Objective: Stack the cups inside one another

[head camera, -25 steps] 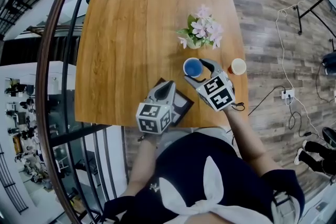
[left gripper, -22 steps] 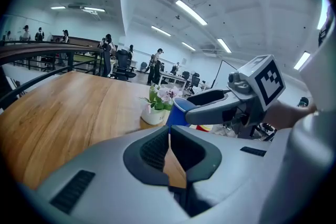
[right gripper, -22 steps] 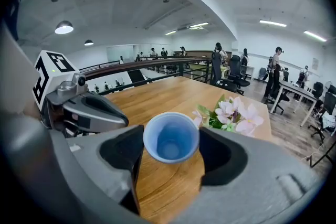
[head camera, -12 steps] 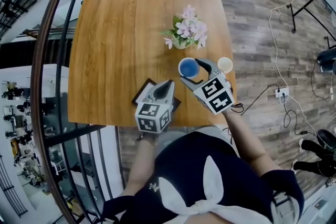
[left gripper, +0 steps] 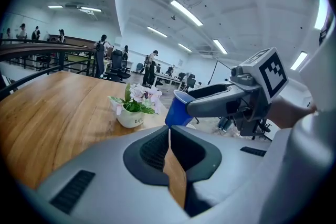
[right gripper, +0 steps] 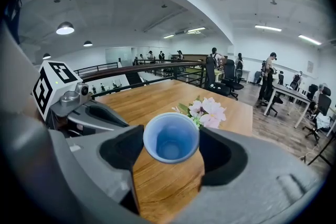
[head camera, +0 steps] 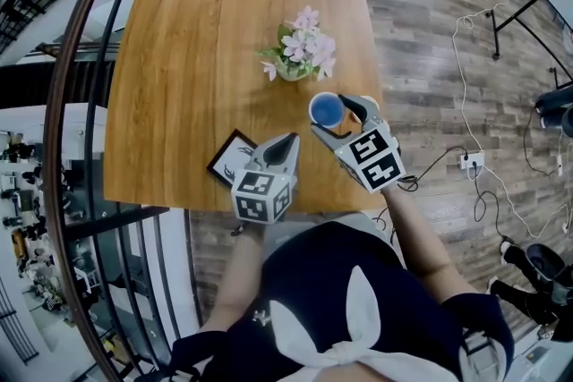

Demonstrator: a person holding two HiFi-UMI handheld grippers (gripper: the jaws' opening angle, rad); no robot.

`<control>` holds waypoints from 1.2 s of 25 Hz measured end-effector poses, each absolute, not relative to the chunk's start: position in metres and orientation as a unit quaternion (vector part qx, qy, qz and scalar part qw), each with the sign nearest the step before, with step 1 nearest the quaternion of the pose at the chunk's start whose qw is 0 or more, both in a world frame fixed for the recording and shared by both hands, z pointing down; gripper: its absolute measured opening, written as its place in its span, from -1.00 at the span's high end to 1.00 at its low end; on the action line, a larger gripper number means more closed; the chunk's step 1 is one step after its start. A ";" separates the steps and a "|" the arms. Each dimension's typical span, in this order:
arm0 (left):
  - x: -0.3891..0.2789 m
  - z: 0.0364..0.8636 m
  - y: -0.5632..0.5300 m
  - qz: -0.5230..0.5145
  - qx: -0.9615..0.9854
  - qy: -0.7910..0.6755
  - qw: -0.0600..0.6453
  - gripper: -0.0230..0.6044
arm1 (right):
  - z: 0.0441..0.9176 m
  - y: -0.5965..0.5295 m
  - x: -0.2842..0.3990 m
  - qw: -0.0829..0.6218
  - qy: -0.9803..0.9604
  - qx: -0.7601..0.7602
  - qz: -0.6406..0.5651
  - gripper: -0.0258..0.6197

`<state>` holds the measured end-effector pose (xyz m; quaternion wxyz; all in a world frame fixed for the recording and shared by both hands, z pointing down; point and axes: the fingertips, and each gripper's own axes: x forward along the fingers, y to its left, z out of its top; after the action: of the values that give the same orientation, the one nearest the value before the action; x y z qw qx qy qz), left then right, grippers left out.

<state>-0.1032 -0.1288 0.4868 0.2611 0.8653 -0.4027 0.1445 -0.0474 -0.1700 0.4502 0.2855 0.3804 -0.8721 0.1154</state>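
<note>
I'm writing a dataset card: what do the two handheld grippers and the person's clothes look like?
The left gripper and right gripper have smooth light-grey moulded shells, with curved jaws lined in black ribbed pads. Each carries a white cube printed with black square markers. The person wears a dark navy top with a white bow.

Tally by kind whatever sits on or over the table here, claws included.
blue cup: 1, gripped in the right claw
flower pot: 1
dark card: 1, lying flat
claws: 2, the left claw shut and empty
Total: 5
</note>
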 end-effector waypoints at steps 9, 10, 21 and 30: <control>-0.065 0.490 -0.134 0.148 0.869 -0.395 0.260 0.84 | 0.452 -0.176 0.000 0.281 -0.865 0.399 0.118 -0.09; -0.061 0.490 -0.134 0.148 0.869 -0.394 0.259 0.84 | 0.452 -0.176 0.005 0.280 -0.864 0.401 0.118 -0.09; -0.028 0.489 -0.142 0.153 0.875 -0.384 0.252 0.84 | 0.456 -0.186 0.056 0.279 -0.850 0.429 0.126 -0.09; -0.020 0.489 -0.145 0.157 0.874 -0.385 0.252 0.84 | 0.468 -0.189 0.085 0.282 -0.836 0.448 0.144 -0.09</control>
<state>-0.0205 -0.1454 0.4889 0.2521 0.8740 -0.3847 0.1569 0.0848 -0.1888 0.4680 0.2816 0.4475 -0.8365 0.1440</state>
